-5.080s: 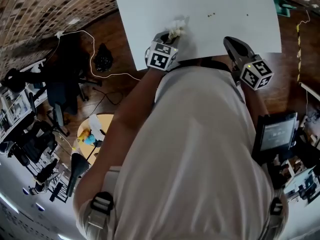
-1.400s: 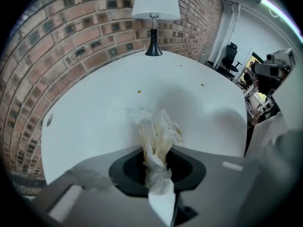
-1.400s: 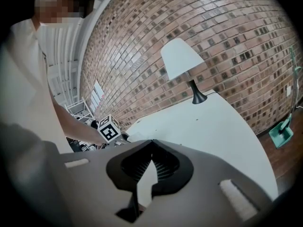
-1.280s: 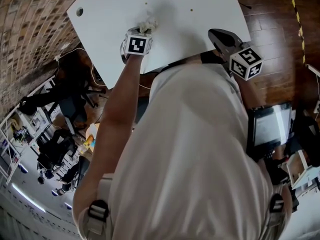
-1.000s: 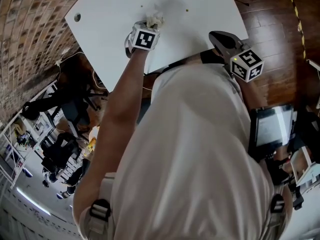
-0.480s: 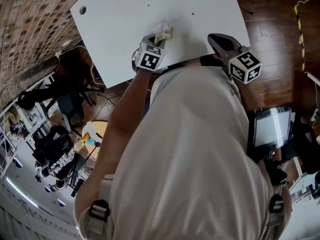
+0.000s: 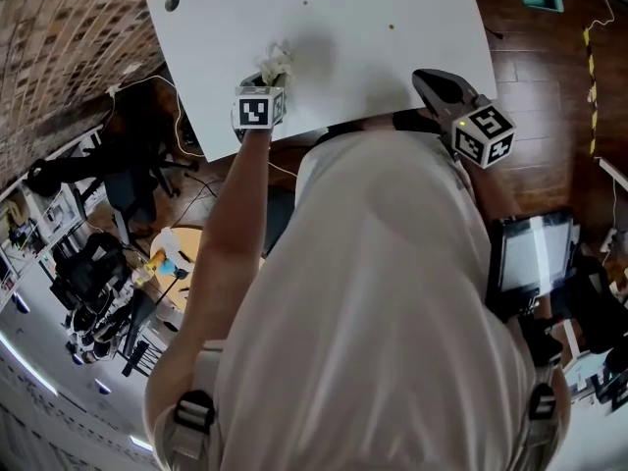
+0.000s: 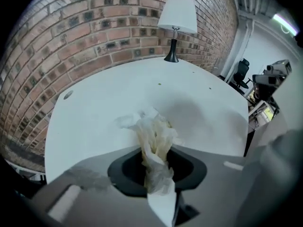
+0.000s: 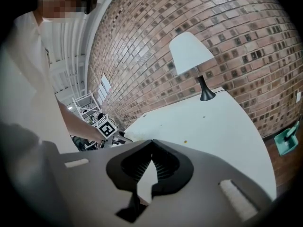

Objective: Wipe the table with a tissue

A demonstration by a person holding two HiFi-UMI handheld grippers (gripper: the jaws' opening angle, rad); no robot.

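**Tech A:** What did the head view record?

**Tech B:** The white table [image 7: 343,8] lay ahead of the person's torso [image 7: 383,292]. The left gripper [image 7: 272,70] pointed steeply down over the near-left part of the table. The tissue [image 7: 279,57] was bunched at its tips and resting on the tabletop. The right gripper [image 7: 433,79] hung at the near edge on the right, well apart from the tissue. This view alone showed both tools together, and it also showed a round hole [image 7: 173,3] at the table's far-left corner. Jaw state was not readable here.

**Tech A:** And the left gripper view?

**Tech B:** It supplied the grip detail. The jaws had just been opening, and the tissue sat between them. Its twisted lower end was pinched at the tips, and its crumpled upper part spread forward onto the tabletop. Past the tissue, small crumbs [image 8: 159,84] dotted the surface. A lamp [image 8: 176,22] with a white shade stood at the far edge, in front of a brick wall [image 8: 94,22].

**Tech A:** The right gripper view?

**Tech B:** Its jaws met at their tips with nothing between them. The table and the lamp lay beyond. At the left were the person's bare forearm [image 9: 66,119] and the left gripper's marker cube [image 9: 108,126], at the table's edge. The tissue could not be made out clearly in this view.
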